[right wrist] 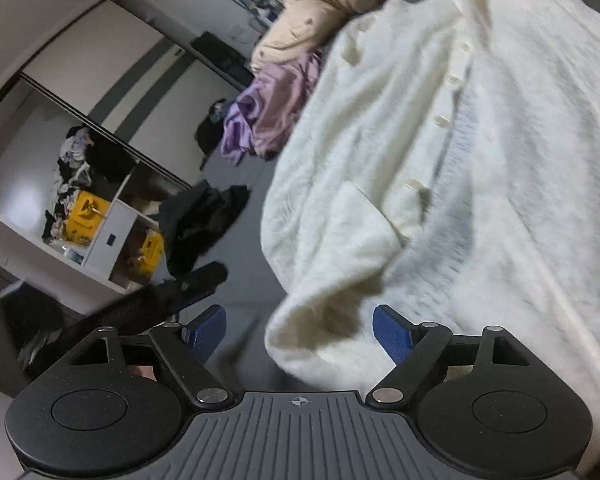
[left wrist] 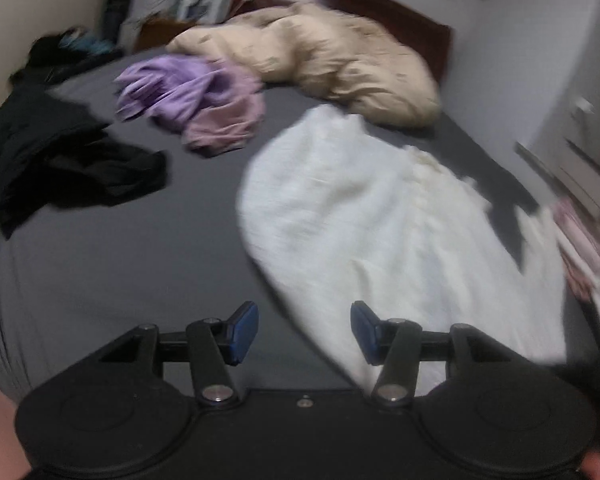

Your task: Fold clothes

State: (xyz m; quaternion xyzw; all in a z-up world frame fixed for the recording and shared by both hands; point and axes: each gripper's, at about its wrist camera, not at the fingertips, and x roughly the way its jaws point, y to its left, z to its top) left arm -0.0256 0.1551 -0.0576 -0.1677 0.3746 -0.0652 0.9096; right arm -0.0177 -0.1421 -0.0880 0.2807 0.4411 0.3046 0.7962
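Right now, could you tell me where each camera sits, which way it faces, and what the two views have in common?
Left wrist: rides on the left gripper, jaws open, looking across the grey bed towards the headboard; white cardigan ahead to the right.
Right wrist: rides on the right gripper, jaws open around the cardigan's cuff, facing up the cardigan, wardrobe to the left.
Shared: cardigan, purple clothes, black clothes, beige duvet.

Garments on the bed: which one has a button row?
The white knit cardigan, nearest the right tool. The purple and black heaps are crumpled, no buttons visible.
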